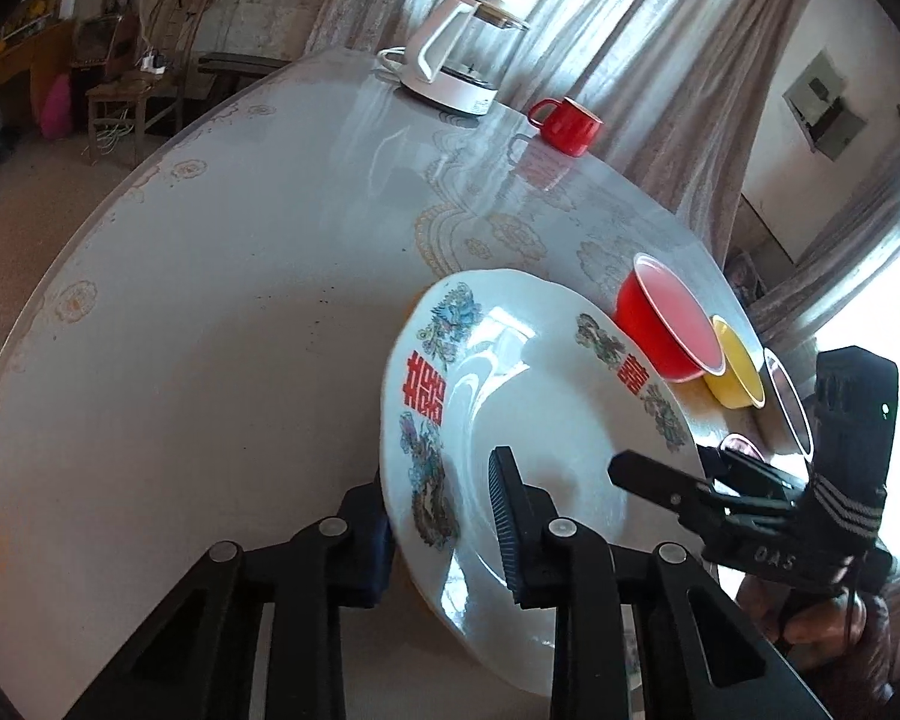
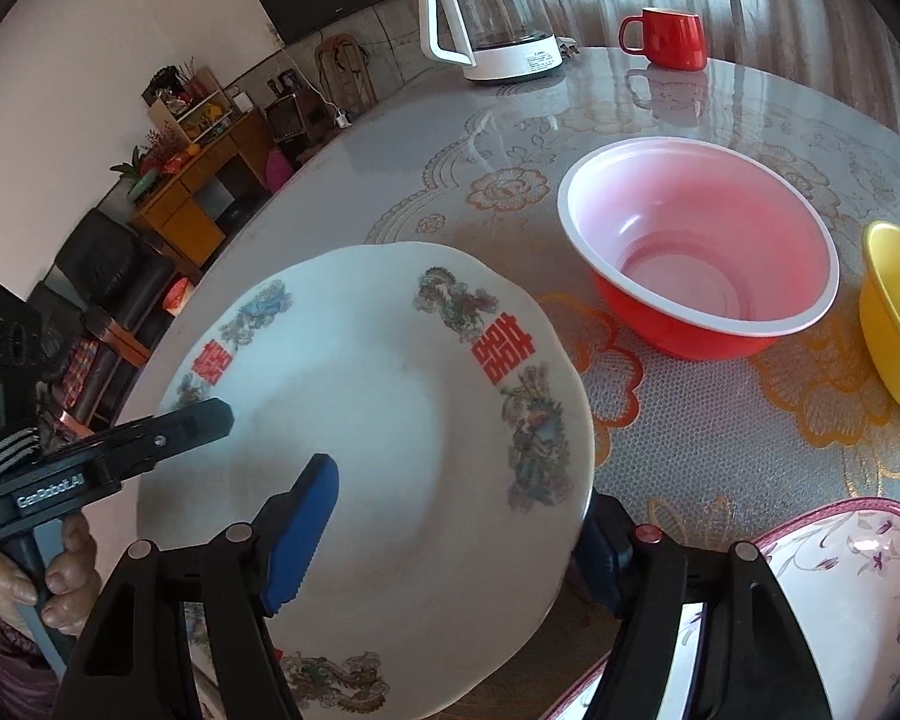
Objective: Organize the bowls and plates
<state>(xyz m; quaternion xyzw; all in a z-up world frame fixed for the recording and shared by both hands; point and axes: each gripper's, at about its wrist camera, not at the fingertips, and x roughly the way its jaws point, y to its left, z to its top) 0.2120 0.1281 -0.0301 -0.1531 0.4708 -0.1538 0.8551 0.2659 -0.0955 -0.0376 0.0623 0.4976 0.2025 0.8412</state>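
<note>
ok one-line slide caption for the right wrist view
Both grippers hold a white decorated plate near a red plastic bowl on the round table.

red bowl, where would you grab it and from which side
Take the red bowl by its thin white rim, from above. It sits upright and open on the table, and its wide flaring wall offers no side grip. The near rim faces the right tongs; the yellow bowl crowds its right.
</note>
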